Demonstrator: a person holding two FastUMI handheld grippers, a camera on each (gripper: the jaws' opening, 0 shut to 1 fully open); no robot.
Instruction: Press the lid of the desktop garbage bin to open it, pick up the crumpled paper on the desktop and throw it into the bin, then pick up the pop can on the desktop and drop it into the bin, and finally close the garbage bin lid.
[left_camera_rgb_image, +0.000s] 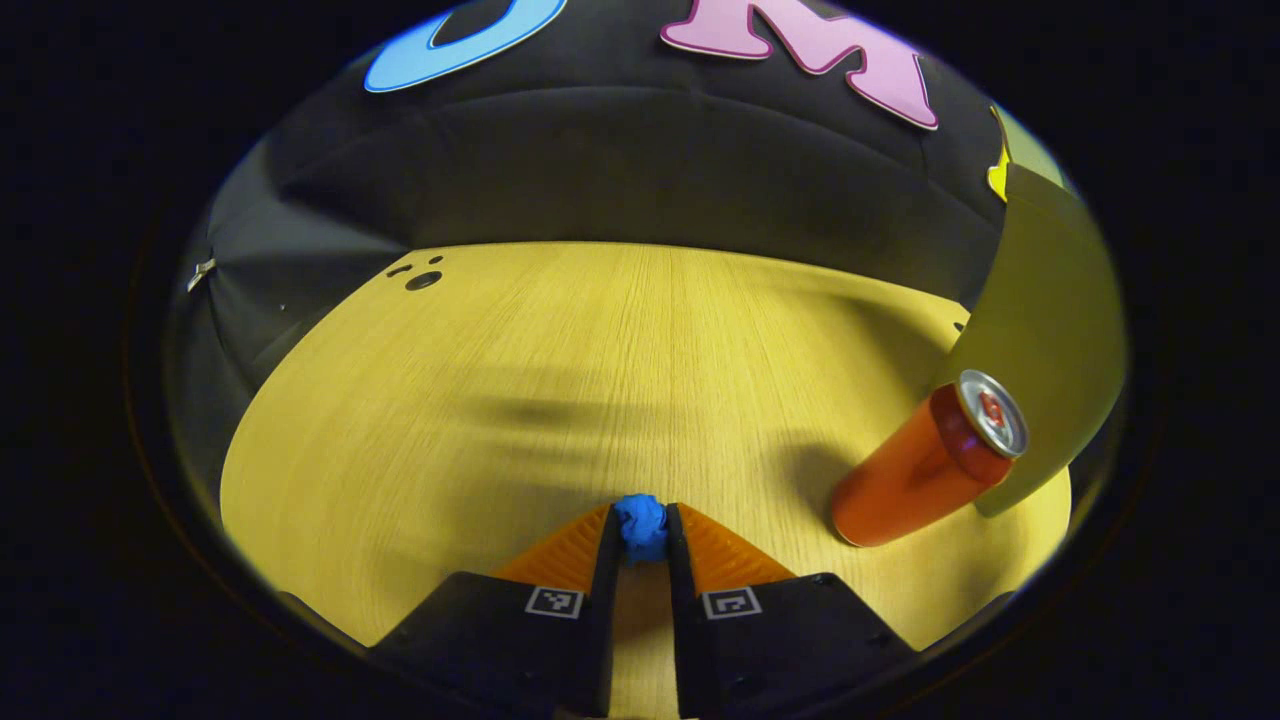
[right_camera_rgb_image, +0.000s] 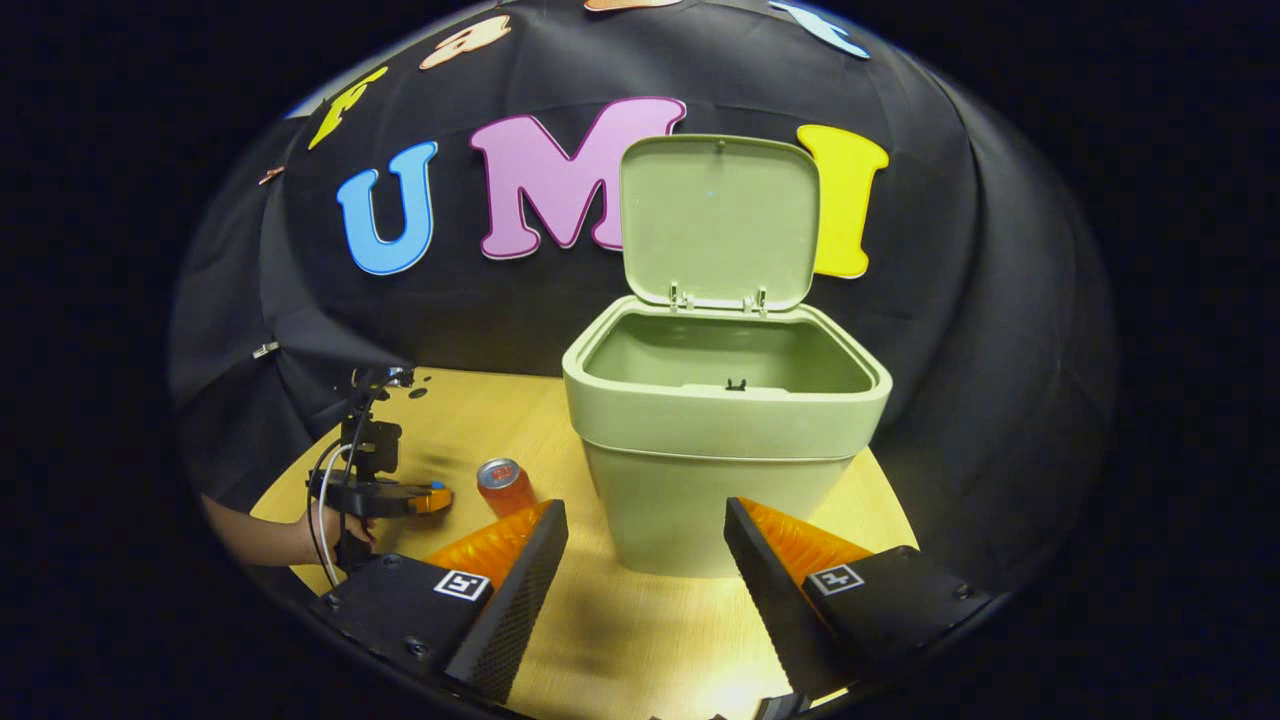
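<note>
My left gripper is shut on the blue crumpled paper, held just over the wooden table. The orange pop can stands upright to its right, against the green bin's wall. In the right gripper view the bin stands in the middle with its lid swung up and its inside open. My right gripper hangs open in front of the bin, holding nothing. The can stands left of the bin, and the left gripper is beyond it at the table's left.
A person's hand holds the left gripper at the table's left edge. The black cloth wall runs close behind the table and the bin. Bare tabletop lies between my right gripper's fingers and the bin.
</note>
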